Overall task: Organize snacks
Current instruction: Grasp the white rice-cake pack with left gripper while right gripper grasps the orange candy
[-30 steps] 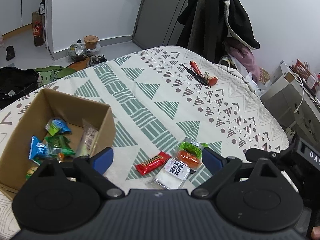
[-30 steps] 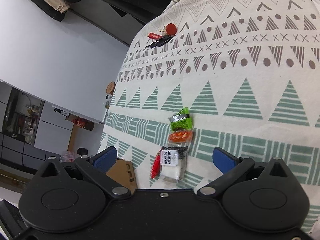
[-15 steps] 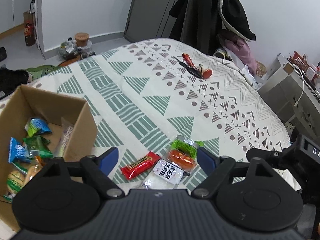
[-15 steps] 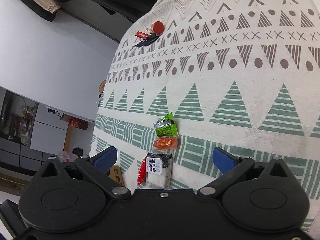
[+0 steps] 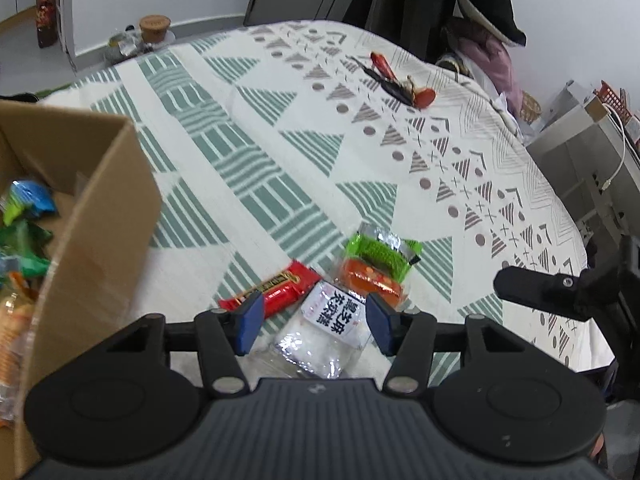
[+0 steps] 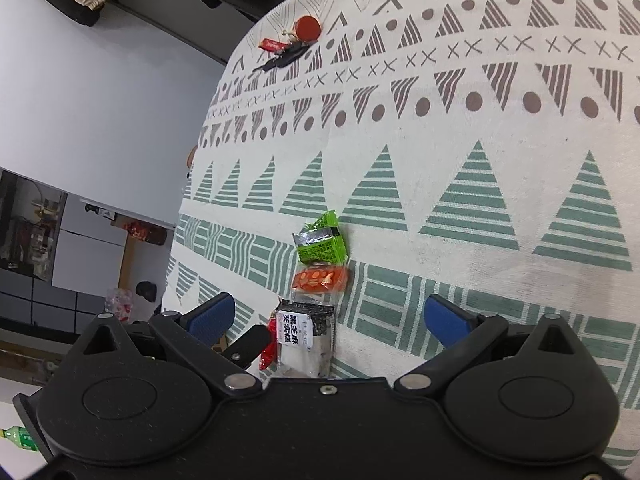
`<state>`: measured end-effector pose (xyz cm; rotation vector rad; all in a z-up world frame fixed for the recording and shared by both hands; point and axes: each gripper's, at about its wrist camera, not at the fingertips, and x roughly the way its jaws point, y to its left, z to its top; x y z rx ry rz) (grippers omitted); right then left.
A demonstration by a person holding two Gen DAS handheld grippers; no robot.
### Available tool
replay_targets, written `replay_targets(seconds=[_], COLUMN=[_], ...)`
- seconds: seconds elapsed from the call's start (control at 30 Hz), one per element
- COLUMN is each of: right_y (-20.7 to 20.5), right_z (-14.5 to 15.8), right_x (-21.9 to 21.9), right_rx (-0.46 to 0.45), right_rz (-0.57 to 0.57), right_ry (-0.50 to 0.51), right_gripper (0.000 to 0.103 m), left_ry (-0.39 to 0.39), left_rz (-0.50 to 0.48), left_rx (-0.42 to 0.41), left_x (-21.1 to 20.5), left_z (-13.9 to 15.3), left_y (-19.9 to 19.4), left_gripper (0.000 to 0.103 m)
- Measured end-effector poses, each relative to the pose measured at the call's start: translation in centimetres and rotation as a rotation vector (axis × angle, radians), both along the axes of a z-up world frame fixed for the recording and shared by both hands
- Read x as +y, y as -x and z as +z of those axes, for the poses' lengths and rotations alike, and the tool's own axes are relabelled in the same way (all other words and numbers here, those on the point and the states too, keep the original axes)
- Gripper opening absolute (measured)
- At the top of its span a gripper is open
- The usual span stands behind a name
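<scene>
Left wrist view: left gripper (image 5: 314,320) low over the surface (image 5: 280,120), jaws just closing, blue pads either side of a clear packet with a white label (image 5: 320,332), not seen pressing it, so open. Red wrapper (image 5: 276,288) just left of the packet, partly behind the left pad. Orange packet (image 5: 370,278) and green packet (image 5: 380,250) just beyond, touching each other. Cardboard box (image 5: 100,220) at left holding several snacks (image 5: 28,208). Red-and-black keyring (image 5: 400,84) far across the cloth.

Right wrist view: right gripper (image 6: 332,316) wide open, nothing between its pads. Same 4 packets in a row ahead: green (image 6: 322,242), orange (image 6: 320,278), labelled clear one (image 6: 306,336), red (image 6: 272,350) beside it. Keyring (image 6: 294,42) far off.
</scene>
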<state>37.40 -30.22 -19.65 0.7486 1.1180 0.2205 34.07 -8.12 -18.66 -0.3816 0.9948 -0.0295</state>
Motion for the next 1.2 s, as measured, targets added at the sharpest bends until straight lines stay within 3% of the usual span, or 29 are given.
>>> replay_targets(seconds=[0.23,0.47,0.63,0.7,0.87,1.2], right_y=[-1.0,-2.0,-2.5,-2.9,-3.6,-4.0], right_z=[-1.6,-2.9,-3.5,-3.7,-4.2,-5.2], right_x=[0.5,1.3,1.8,1.9,2.6,3.5], right_rx=[0.043,0.067,0.066,0.058,0.045,0.029], right_rz=[-0.005,0.002,-0.003,-0.007,-0.017,-0.027], right_ry=[-0.001,-0.012,-0.02,-0.028,-0.056,-0.067], right_gripper=[0.09,0.09,0.089,0.088,0.08,0.06], left_ry=[0.033,0.029,0.002,-0.017,-0.051,-0.026], left_rz=[-0.034,-0.052,-0.064,-0.067,-0.069,-0.027], left_rx=[0.047,0.081,0.073,0.073,0.092,0.08], left_x=[-0.7,-1.4,-1.9,-2.2,-2.1,-0.7], left_z=[-1.9,-3.6,-4.0,-4.1,-3.6,-2.1], left_y=[-1.2,-2.0,-2.1,-2.1,-2.3,-1.6], left_gripper=[0.061,0.071,0.072,0.069,0.048,0.045])
